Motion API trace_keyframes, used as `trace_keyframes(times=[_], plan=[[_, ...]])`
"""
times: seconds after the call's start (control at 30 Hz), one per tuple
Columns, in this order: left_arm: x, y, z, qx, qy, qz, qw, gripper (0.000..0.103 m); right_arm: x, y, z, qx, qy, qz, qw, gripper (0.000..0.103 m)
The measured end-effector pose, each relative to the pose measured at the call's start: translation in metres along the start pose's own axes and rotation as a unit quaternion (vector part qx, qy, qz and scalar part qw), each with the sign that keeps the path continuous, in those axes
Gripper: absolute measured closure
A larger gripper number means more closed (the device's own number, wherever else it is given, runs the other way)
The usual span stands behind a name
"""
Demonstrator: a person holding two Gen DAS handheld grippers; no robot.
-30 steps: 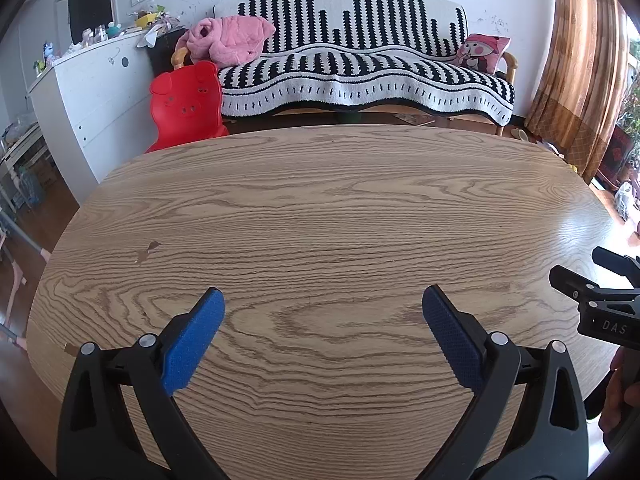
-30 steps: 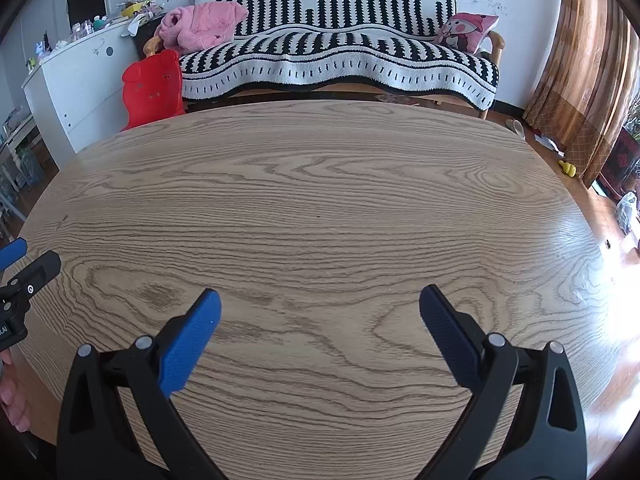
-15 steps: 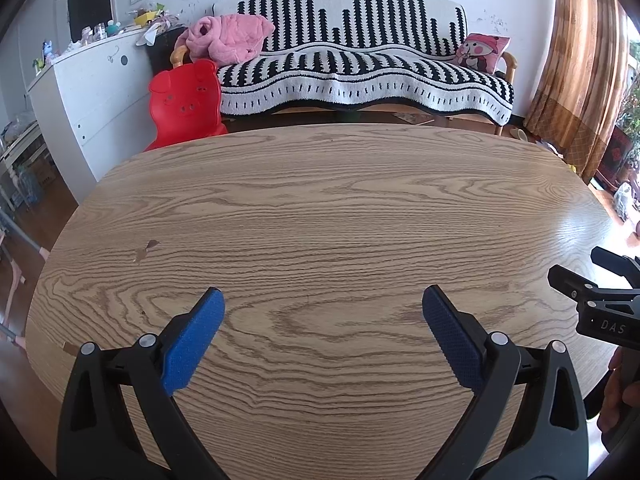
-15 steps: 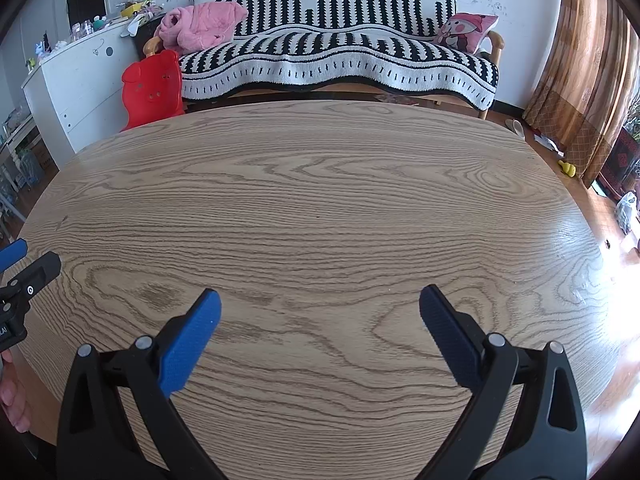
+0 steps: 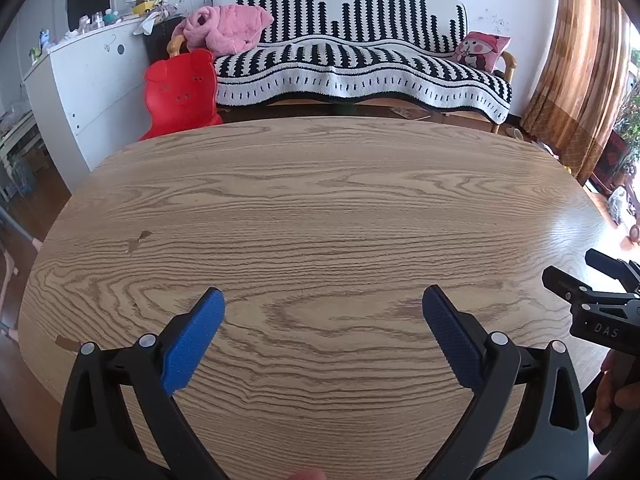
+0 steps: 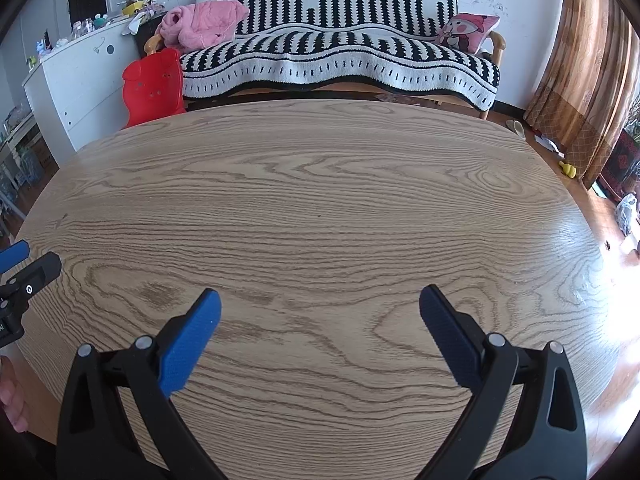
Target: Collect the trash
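The left claw [image 5: 323,312] hangs low over the wooden bench [image 5: 320,208] with its blue pads [image 5: 192,344] spread wide apart and nothing between them. The right claw [image 6: 320,312] sits the same way, parted and empty, and shows again at the right edge of the left wrist view. Both are held side by side at the lower middle of their frames, likely a ready stance before reaching. No trash shows on the bench in either view (only a small dark chip [image 5: 138,240] at left). Beyond, a striped sofa [image 5: 360,64] and red chair [image 5: 182,92] fill the upper frame.
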State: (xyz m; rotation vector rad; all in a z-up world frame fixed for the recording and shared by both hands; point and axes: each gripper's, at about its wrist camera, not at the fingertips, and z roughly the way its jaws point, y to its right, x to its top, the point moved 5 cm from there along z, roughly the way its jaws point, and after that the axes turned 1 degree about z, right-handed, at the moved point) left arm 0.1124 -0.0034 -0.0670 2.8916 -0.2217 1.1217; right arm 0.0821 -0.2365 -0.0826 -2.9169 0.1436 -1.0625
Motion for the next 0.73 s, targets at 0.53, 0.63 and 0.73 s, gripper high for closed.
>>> trace_keyframes(times=[0.53,0.63,0.73], plan=[[0.0032,-0.0014,-0.0044,0.02,0.01,0.005,0.9997,0.007,-0.0018,0.003,-0.001,0.0,-0.001,0.0,1.0,0.007],[0.002,-0.0026,-0.0013,0.012,0.0,0.002,0.9999,0.007,-0.0012,0.0046,0.0009,-0.002,-0.002,0.003,1.0,0.007],[0.0008,-0.0029,-0.0012,0.012,-0.001,0.0,0.9999,0.007,-0.0005,0.005,0.0029,-0.004,-0.003,0.006,1.0,0.007]])
